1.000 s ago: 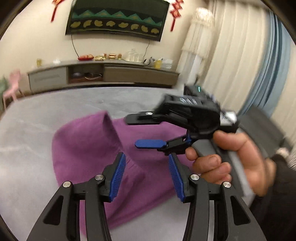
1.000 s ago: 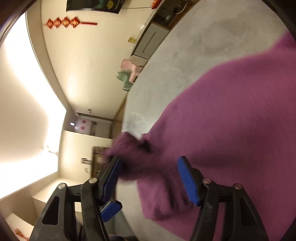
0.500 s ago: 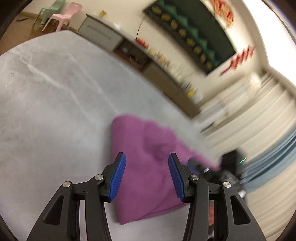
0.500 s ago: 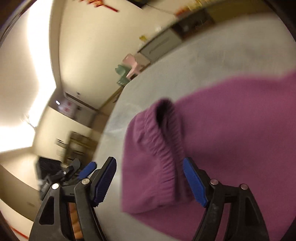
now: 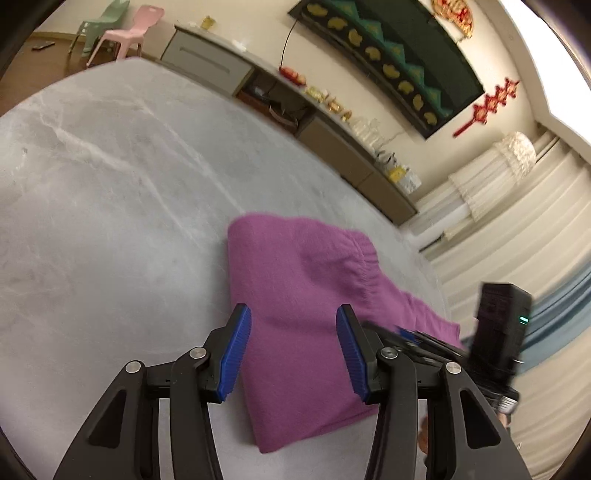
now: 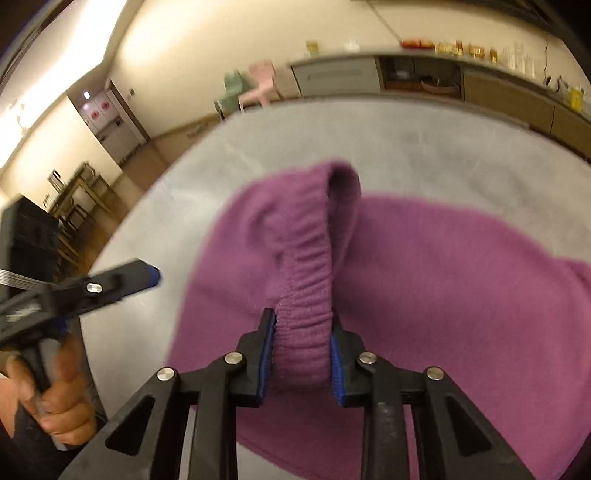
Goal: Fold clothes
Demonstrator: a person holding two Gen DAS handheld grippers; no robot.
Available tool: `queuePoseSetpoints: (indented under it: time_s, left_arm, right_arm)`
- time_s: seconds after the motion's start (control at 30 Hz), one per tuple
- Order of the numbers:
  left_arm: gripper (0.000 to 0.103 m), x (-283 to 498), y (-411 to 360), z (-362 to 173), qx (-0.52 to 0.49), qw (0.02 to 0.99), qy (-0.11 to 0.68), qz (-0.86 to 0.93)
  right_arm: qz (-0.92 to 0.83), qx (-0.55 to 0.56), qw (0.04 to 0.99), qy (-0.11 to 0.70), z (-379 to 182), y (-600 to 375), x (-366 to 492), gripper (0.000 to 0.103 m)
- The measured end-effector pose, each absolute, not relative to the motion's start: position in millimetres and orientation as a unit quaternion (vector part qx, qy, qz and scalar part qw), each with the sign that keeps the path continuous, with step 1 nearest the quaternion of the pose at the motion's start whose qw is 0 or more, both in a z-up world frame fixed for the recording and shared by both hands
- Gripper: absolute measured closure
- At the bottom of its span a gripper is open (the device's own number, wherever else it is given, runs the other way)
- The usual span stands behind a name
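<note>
A purple knit garment (image 5: 306, 280) lies folded over on the grey surface (image 5: 110, 166). In the right wrist view its ribbed elastic band (image 6: 306, 266) stands up in a loop. My right gripper (image 6: 302, 315) has its jaws closing, and both blue pads press on the near end of that band. My left gripper (image 5: 291, 310) hangs open just above the garment's left edge, with nothing between its fingers. The right gripper (image 5: 406, 336) shows low at the right of the left wrist view. The left gripper (image 6: 151, 277) shows at the left of the right wrist view, held by a hand (image 6: 59, 406).
A long low cabinet (image 5: 258, 81) with small items on top runs along the far wall. Pink and green chairs (image 5: 125, 33) stand at the far left. Pale curtains (image 5: 498, 229) hang on the right. The grey surface stretches wide to the left of the garment.
My right gripper dropped onto the garment and its wide jaws came together on the ribbed band. My left gripper rolled and shifted early on, then held still, open throughout.
</note>
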State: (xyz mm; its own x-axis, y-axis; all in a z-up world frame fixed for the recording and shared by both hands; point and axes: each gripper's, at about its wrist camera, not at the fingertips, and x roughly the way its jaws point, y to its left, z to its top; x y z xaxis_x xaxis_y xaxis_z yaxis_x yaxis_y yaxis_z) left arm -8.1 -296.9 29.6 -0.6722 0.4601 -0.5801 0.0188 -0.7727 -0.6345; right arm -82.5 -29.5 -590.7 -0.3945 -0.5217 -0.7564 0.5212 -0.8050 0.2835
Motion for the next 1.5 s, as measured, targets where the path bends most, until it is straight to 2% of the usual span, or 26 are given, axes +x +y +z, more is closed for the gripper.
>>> queuePoseSetpoints:
  time_s: [0.13,0.27,0.4,0.5,0.6,0.73,0.8,0.87,0.93,1.0,1.07,1.1,1.13,1.2,1.23,1.3,1.37,1.5]
  left_arm:
    - [0.055,-16.1,-291.3,34.1,-0.379,0.133,-0.308,0.862]
    - [0.055,-33.8,-265.8,33.4,-0.399,0.141,-0.268,0.866]
    - [0.055,-54.2,-229.2,33.3,-0.417,0.15,-0.203,0.873]
    - [0.055,-73.4,-204.7,35.4,-0.416,0.155,-0.152,0.883]
    - [0.055,-100.2,-194.7,19.7,-0.446,0.111,-0.111,0.881]
    - [0.055,-123.0,-210.8,-3.6,-0.487,0.095,-0.153,0.855]
    - [0.057,-117.9,-216.0,13.7,-0.472,0.115,-0.158,0.86]
    - [0.057,-107.8,-221.8,32.9,-0.452,0.142,-0.17,0.864]
    - [0.057,-95.3,-224.2,48.7,-0.44,0.171,-0.176,0.864]
    - [0.057,-80.3,-219.0,58.1,-0.434,0.206,-0.169,0.861]
    - [0.057,-64.3,-205.4,56.7,-0.439,0.239,-0.143,0.854]
    - [0.057,-54.9,-198.2,52.9,-0.443,0.257,-0.129,0.849]
    - [0.057,-45.3,-190.7,47.3,-0.452,0.271,-0.114,0.842]
    - [0.057,-31.0,-178.6,29.2,-0.481,0.284,-0.083,0.826]
    - [0.057,-25.2,-173.3,17.4,-0.497,0.286,-0.069,0.816]
    - [0.057,-13.9,-165.5,-1.1,-0.508,0.281,-0.035,0.813]
    - [0.057,-7.8,-165.5,5.0,-0.496,0.291,-0.025,0.818]
    - [0.056,-15.0,-195.3,43.8,-0.435,0.322,-0.115,0.833]
  right_arm:
    - [-0.864,0.41,0.29,-0.018,-564.5,-1.6,-56.4,0.075]
    - [-0.884,0.408,0.228,-0.003,-588.0,20.7,-42.0,0.075]
    - [-0.875,0.45,0.178,-0.007,-611.0,54.1,-68.6,0.075]
    - [-0.87,0.459,0.179,0.001,-628.1,61.3,-121.5,0.075]
    - [-0.867,0.463,0.186,0.019,-641.1,47.7,-169.6,0.075]
    - [-0.858,0.47,0.202,0.042,-628.5,47.2,-133.0,0.075]
    - [-0.849,0.479,0.217,0.04,-596.4,44.5,-118.8,0.074]
    - [-0.848,0.476,0.23,0.041,-570.2,42.8,-122.4,0.07]
    - [-0.869,0.44,0.22,0.045,-522.6,36.5,-119.5,0.052]
    - [-0.881,0.411,0.23,0.04,-468.3,45.3,-114.9,0.049]
    - [-0.886,0.392,0.245,0.04,-425.7,64.5,-109.3,0.049]
    - [-0.884,0.392,0.249,0.053,-426.5,65.8,-109.2,0.053]
    - [-0.878,0.399,0.257,0.065,-419.7,61.0,-110.3,0.068]
    - [-0.86,0.427,0.266,0.083,-364.3,38.8,-125.6,0.074]
    - [-0.85,0.449,0.255,0.102,-375.2,32.0,-146.8,0.077]
    - [-0.836,0.476,0.238,0.136,-402.2,39.6,-154.2,0.074]
    - [-0.834,0.474,0.246,0.138,-374.5,75.4,-110.6,0.073]
    - [-0.846,0.457,0.247,0.12,-351.1,106.9,-111.5,0.074]
